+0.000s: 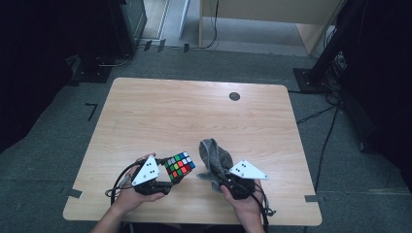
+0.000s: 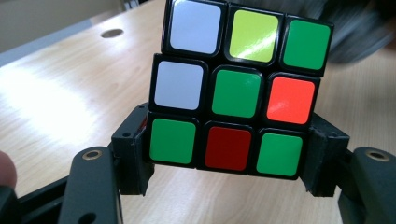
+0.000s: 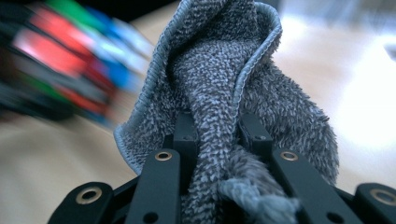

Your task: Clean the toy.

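The left tool (image 1: 167, 180) grips a puzzle cube (image 1: 179, 165) by its lowest row of tiles; the two jaws press on opposite sides of that row, as the left gripper view shows. In that view the cube (image 2: 240, 88) is lifted above the wooden worktop (image 2: 60, 102), and the face toward the camera has white, yellow-green, green, orange and red tiles. In the high view the cube is near the front edge of the worktop (image 1: 194, 111), a little left of the middle of that edge.

The right tool (image 1: 221, 180) is closed on a grey towel cloth (image 1: 216, 158). In the right gripper view the cloth (image 3: 219, 74) stands up between the jaws in a bunched fold, with its hemmed border around the top. In the high view the cloth rises just beside the cube, on its right, and I cannot tell if they touch. A small dark round spot (image 1: 234, 96) lies on the worktop near the far edge.
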### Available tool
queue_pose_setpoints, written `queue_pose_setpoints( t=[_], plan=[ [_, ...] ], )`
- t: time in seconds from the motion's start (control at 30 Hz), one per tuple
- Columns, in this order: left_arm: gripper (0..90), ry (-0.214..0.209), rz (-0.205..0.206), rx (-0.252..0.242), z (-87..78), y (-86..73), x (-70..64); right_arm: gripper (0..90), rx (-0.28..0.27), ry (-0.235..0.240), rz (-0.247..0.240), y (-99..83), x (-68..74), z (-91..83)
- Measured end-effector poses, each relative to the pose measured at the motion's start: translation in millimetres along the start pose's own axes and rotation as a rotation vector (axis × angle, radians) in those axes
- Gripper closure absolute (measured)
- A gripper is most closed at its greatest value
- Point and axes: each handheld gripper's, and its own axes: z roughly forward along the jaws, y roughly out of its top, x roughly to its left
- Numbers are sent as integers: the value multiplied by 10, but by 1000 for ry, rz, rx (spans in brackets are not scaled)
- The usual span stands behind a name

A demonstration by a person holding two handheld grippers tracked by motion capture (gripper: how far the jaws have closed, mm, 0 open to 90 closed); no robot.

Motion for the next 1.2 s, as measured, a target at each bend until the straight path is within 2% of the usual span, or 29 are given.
queue_pose_setpoints(
  t=[0.1, 0.2, 0.23, 0.27, 0.3, 0.37, 0.4, 0.5, 0.57, 0.63, 0.67, 0.7, 0.77, 0.87, 0.9, 0.93, 0.97, 1.0, 1.07, 1.1, 1.13, 1.2],
  plan=[
    [327, -37, 29, 1, 37, 31, -98, 726, -58, 100, -27, 124, 201, -79],
    [328, -56, 55, -6, 50, 83, -177, 722, -69, 192, -36, 161, 353, -88],
    [328, -58, 59, -6, 45, 92, -192, 718, -57, 205, -56, 162, 411, -74],
    [328, -52, 69, -8, 38, 99, -203, 716, -54, 198, -71, 157, 432, -65],
    [329, -60, 69, -18, 20, 99, -197, 715, -62, 197, -66, 152, 428, -62],
    [332, -93, 45, -45, -19, 99, -168, 716, -70, 208, 0, 135, 329, -61],
    [333, -92, 42, -47, -24, 103, -162, 717, -62, 188, 31, 118, 270, -53],
    [333, -76, 57, -33, -7, 104, -177, 715, -28, 153, 72, 65, 155, -25],
    [333, -70, 63, -24, 5, 105, -186, 710, -31, 153, 61, 73, 176, -32],
    [333, -70, 65, -26, 4, 112, -192, 701, -59, 188, 33, 107, 250, -58],
    [334, -72, 66, -34, -10, 120, -193, 700, -68, 190, 15, 119, 281, -65],
    [334, -68, 69, -35, -21, 126, -194, 699, -70, 173, -4, 131, 320, -71],
    [334, -60, 76, -23, -26, 130, -193, 697, -63, 168, 10, 120, 294, -59],
    [334, -44, 74, 2, 2, 133, -198, 699, -8, 83, 34, 67, 207, -19],
    [334, -25, 82, 21, 19, 140, -210, 698, -12, 79, 35, 60, 205, -25],
    [334, -4, 94, 46, 39, 149, -224, 697, -22, 81, 25, 69, 234, -38],
    [334, 11, 97, 73, 66, 158, -240, 694, -34, 83, -11, 89, 290, -48],
    [333, 20, 101, 105, 96, 171, -254, 687, -42, 87, -61, 112, 365, -51],
    [333, 71, 127, 144, 152, 200, -333, 664, -35, 74, -163, 140, 547, -35],
    [333, 103, 139, 174, 182, 232, -381, 660, -28, 48, -215, 135, 638, -14],
    [333, 121, 145, 189, 198, 250, -403, 659, -16, 3, -277, 113, 741, 10],
    [334, 140, 129, 209, 229, 279, -448, 662, -4, -28, -330, 74, 841, 41]
  ],
)
